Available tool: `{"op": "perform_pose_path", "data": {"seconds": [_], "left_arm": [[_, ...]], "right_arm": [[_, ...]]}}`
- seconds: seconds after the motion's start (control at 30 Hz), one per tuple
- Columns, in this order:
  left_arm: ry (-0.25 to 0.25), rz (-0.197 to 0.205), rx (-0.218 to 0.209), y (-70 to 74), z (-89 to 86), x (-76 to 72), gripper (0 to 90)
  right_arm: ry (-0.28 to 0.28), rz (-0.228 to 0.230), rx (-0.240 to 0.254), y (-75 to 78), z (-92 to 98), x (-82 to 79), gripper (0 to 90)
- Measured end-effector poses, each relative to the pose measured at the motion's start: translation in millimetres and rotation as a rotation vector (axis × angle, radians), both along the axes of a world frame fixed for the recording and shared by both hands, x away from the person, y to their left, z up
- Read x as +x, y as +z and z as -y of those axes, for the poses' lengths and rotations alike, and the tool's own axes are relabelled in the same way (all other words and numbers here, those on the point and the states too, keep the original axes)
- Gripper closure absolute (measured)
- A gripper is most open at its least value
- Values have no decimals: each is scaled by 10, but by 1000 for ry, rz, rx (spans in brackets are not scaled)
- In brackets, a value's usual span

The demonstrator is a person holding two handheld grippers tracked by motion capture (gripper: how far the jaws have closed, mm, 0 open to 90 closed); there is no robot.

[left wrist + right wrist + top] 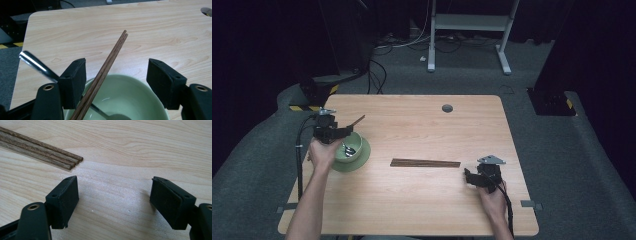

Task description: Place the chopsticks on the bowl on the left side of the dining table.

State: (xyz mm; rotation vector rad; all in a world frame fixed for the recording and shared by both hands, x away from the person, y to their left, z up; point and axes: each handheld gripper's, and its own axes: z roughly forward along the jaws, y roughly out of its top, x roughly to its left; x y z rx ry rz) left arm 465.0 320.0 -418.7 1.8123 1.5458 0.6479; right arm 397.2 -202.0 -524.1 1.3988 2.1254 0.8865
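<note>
Left gripper (116, 82) open over bowl (130, 100): two chopsticks (105, 72), one spoon (37, 63).

Overhead view faces the whole table (422, 200); both gripper views look closely along its top.

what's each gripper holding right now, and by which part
Nothing is held. The left gripper stands open over the green bowl; the chopsticks just lean in the bowl. The right gripper is open over bare table.

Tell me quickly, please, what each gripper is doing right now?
Left gripper: open, chopsticks loose between its fingers, over the bowl.
Right gripper: open, holding nothing.
</note>
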Motion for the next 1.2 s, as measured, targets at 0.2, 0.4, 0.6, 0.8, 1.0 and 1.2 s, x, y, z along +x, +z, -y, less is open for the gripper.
{"op": "perform_pose_path", "data": {"seconds": [0.2,0.4,0.6,0.8,1.0,1.2], "left_arm": [[-6,-35,-25,-117,-5,111,311],[2,-42,-49,-197,12,205,299],[31,-53,-60,-268,-16,278,276],[26,-62,-47,-244,-7,327,254],[12,-46,-51,-211,52,368,266],[7,-91,-15,-301,50,406,261]], "right_arm": [[0,0,0,0,0,0,225],[1,1,-1,0,1,0,225],[1,1,-1,0,1,0,225],[1,1,-1,0,1,0,225],[0,1,-1,0,0,0,225],[0,1,-1,0,0,0,225]]}}
